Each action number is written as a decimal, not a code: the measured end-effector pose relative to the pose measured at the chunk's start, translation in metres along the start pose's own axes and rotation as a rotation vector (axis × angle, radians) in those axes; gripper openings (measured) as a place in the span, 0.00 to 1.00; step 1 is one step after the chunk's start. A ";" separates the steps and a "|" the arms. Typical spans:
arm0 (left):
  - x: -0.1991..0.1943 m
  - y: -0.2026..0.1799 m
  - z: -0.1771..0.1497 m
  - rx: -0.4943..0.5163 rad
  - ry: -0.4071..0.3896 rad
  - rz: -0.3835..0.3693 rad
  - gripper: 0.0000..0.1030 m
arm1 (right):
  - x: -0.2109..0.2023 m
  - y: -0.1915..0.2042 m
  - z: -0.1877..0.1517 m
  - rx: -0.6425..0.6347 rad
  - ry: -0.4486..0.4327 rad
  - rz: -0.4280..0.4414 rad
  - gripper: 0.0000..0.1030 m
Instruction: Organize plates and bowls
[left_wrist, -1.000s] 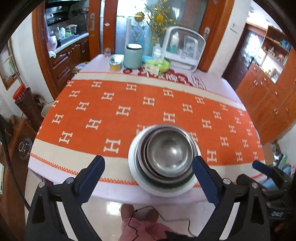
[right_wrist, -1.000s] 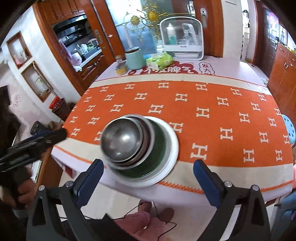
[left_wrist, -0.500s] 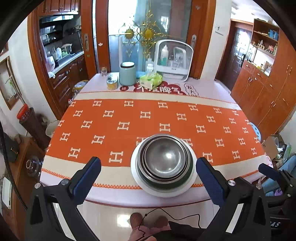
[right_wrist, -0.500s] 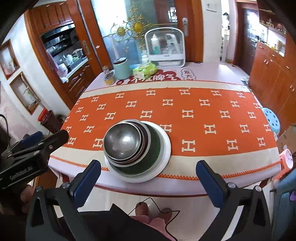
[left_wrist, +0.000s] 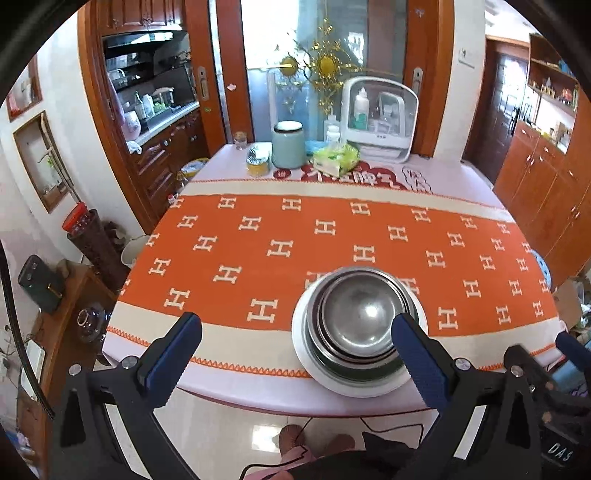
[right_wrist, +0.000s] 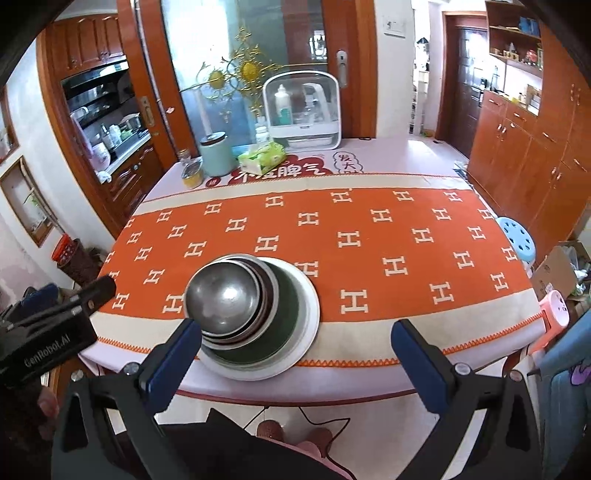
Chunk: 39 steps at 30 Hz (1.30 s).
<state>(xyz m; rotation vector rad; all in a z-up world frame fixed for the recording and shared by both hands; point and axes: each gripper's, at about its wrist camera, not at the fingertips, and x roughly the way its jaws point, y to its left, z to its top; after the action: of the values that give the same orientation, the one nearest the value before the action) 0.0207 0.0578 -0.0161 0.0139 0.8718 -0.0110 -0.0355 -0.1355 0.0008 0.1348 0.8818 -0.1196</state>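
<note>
We've got both the left gripper (left_wrist: 293, 345) and right gripper (right_wrist: 295, 343) wide open holding nothing, "GenRobot.AI" readable on one, steel bowls (left_wrist: 364, 317) stacked on the desk (left_wrist: 258, 354).

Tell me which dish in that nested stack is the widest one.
The white plate at the very bottom: its flat rim shows all around beyond the dark green bowl and the steel bowls nested above it.

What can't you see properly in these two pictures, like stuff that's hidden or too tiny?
- How many bowls are nested: both views, each hides the one beneath.
- White plate: middle covered by the stack.
- Bottles in the white case: too small to read.
- Person: only feet show, cut off at the bottom edge.
</note>
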 end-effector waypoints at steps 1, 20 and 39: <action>0.002 -0.002 -0.001 0.006 0.009 0.002 0.99 | 0.000 -0.001 0.000 0.002 -0.003 -0.001 1.00; 0.013 -0.027 0.000 0.046 0.018 0.011 0.99 | 0.014 -0.009 0.005 -0.015 0.022 0.022 1.00; 0.027 -0.038 0.009 0.051 0.024 0.010 0.99 | 0.037 -0.015 0.018 -0.036 0.048 0.041 1.00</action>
<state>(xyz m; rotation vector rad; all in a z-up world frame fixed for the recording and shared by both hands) 0.0446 0.0197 -0.0313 0.0664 0.8957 -0.0232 -0.0004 -0.1554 -0.0178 0.1224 0.9285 -0.0626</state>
